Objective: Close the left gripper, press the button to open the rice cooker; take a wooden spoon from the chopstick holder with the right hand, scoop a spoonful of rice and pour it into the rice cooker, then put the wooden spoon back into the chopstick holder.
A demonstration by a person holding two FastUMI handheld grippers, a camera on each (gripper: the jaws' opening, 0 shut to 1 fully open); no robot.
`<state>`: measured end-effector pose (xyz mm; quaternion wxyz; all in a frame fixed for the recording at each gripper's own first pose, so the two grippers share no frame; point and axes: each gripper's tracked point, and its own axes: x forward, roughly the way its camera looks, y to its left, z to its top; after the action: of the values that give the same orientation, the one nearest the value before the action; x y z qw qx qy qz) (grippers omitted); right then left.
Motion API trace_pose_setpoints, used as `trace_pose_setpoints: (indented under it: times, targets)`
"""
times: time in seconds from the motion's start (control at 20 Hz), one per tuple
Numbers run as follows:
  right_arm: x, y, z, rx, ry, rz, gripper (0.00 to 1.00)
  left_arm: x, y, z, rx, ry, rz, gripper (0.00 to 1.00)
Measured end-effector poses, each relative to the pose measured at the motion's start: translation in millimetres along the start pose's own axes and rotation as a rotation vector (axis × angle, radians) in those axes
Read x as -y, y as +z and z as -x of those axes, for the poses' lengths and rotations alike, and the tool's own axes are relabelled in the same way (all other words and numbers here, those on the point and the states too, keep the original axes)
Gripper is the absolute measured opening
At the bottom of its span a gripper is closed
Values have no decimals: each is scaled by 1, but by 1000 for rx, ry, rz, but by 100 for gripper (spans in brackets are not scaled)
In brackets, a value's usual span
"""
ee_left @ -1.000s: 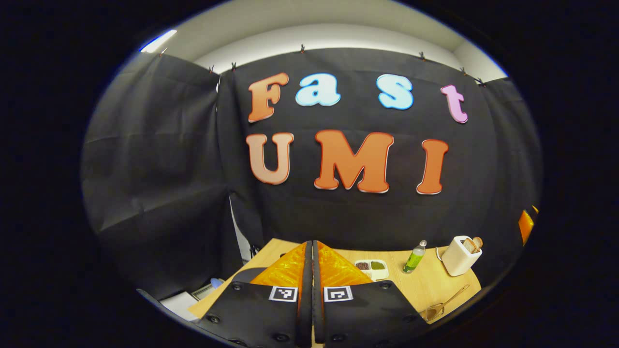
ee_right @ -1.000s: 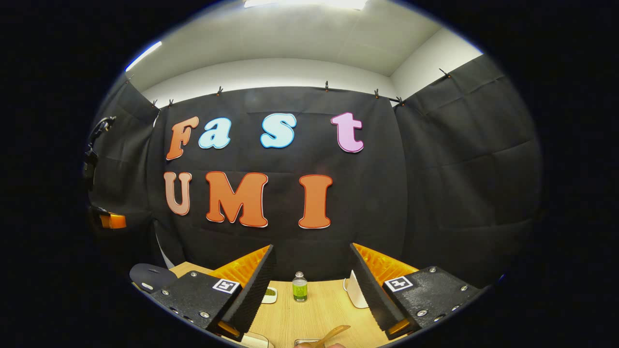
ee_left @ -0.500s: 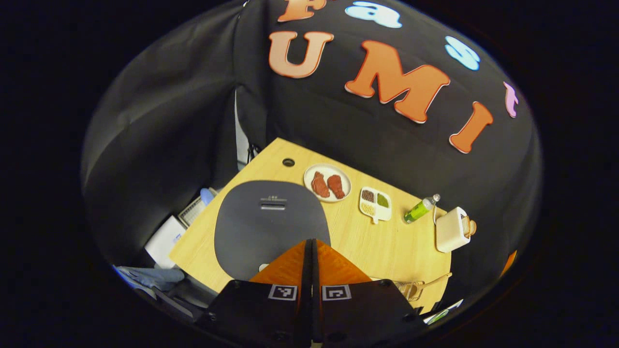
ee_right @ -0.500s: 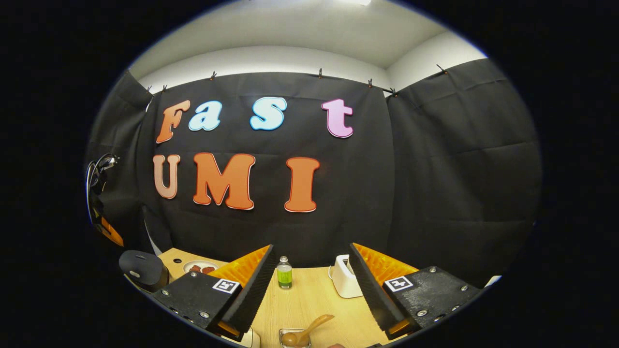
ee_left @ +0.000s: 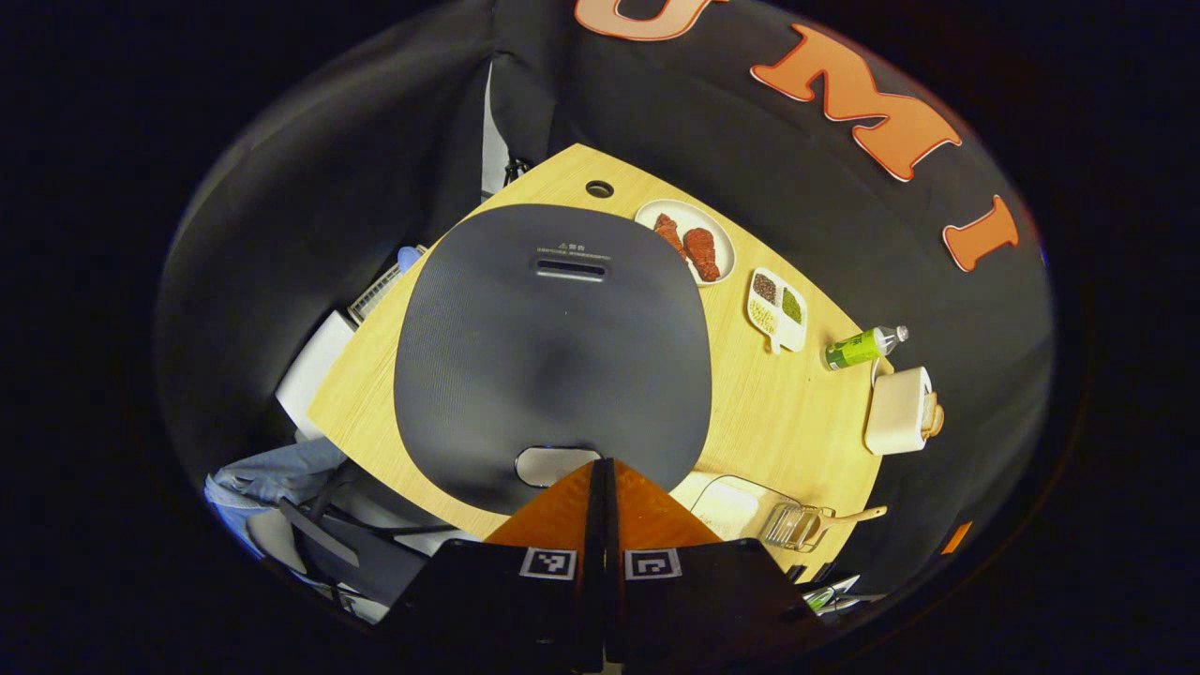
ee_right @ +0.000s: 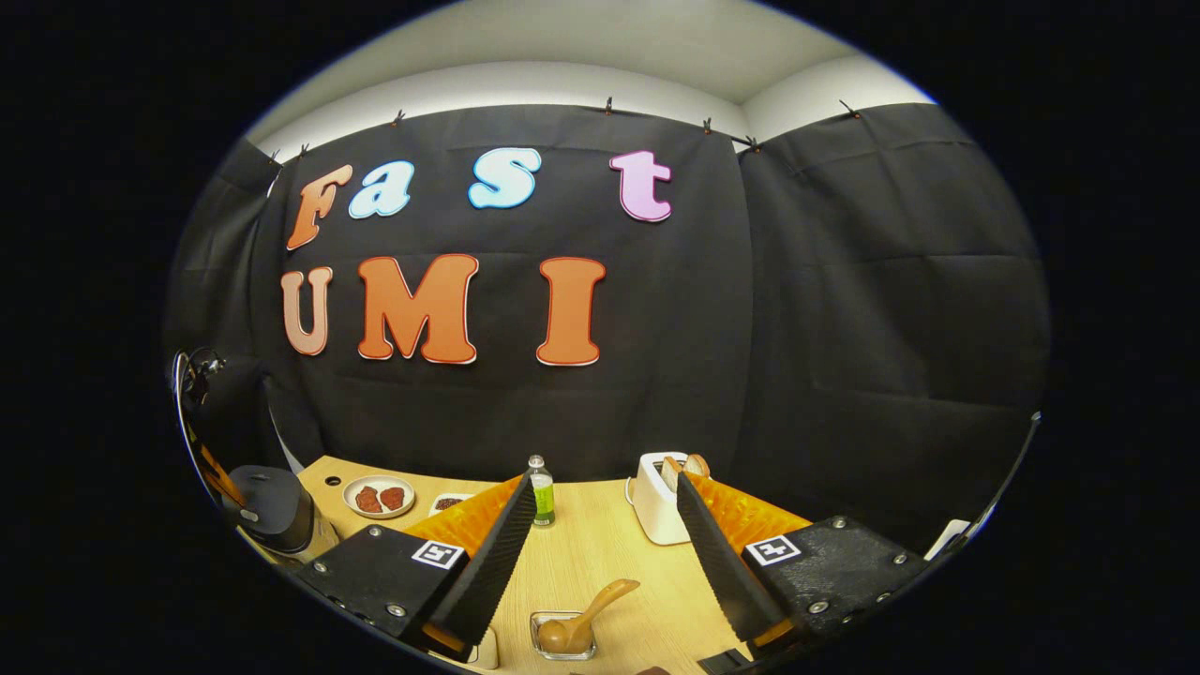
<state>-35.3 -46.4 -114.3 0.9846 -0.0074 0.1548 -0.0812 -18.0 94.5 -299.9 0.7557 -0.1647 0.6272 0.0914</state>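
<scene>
- In the left gripper view the near edge of the rice cooker point(ee_left: 553, 347) lid and part of its button point(ee_left: 548, 464) lie behind the left gripper point(ee_left: 601, 469), whose fingers meet with no gap.
- The lettering on the lid is too small to tell.
- The rice container point(ee_left: 727, 506) is partly covered by the same gripper.
- In the right gripper view the rice cooker point(ee_right: 272, 506) is cut off at the edge.
- The chopstick holder point(ee_right: 562, 642) runs off the bottom edge; the wooden spoon point(ee_right: 586, 614) has its bowl inside it.
- The toaster point(ee_right: 656, 502) is partly behind a finger of the right gripper point(ee_right: 605, 506).
</scene>
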Motion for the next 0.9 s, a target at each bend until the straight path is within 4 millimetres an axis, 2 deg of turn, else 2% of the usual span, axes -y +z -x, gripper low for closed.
trace_pose_setpoints:
  times: [0.1, 0.2, 0.3, 0.65, 0.9]
  targets:
    - [3, -6, 0, -19, -8, -2, 94, -4, -3, -10, -19, 9, 22, 5]
    - [5, -11, -1, -35, -17, -3, 94, -12, -16, -22, -67, 27, 37, 5]
    - [6, -19, -3, -61, -28, -3, 94, -13, -8, -28, -49, 28, 35, 7]
    - [1, -40, -8, -130, -7, -37, 94, -10, -10, -28, -17, 12, 21, 6]
    - [9, -59, -18, -187, -7, -35, 94, -9, -13, -6, 89, 15, -29, 6]
